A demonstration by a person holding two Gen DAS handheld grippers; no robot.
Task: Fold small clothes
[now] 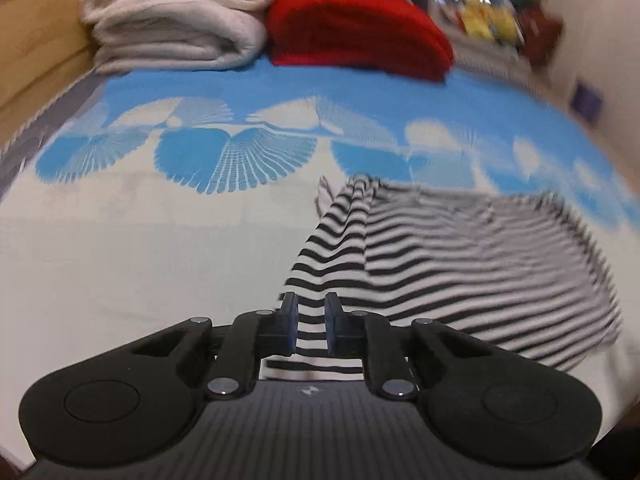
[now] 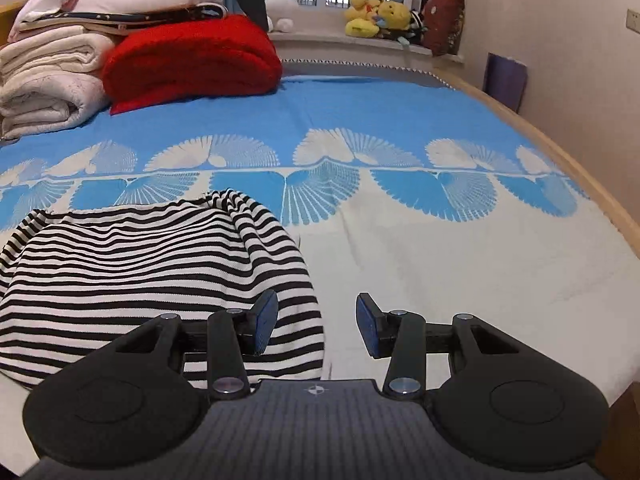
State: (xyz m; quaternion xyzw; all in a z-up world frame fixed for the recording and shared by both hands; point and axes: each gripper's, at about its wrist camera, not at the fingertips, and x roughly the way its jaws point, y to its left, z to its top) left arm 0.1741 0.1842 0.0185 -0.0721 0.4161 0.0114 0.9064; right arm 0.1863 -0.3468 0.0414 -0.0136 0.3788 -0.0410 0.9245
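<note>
Striped garment [image 2: 140, 272] lies half-folded on the bed [image 2: 460, 280] below me, so my right gripper [image 2: 317, 322] hangs open, my left gripper [image 1: 311, 326] narrowed, empty.

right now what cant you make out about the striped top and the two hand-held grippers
- Left wrist view: motion blur smears the striped top toward the right, so its far edge is unclear.
- Left wrist view: the left hand-held gripper has fabric between narrow jaws; whether the pads pinch it cannot be told.
- Right wrist view: the top's near hem hides behind the right hand-held gripper, whose jaws stand open.
- Neither view shows the whole garment, so its type is unclear.
</note>
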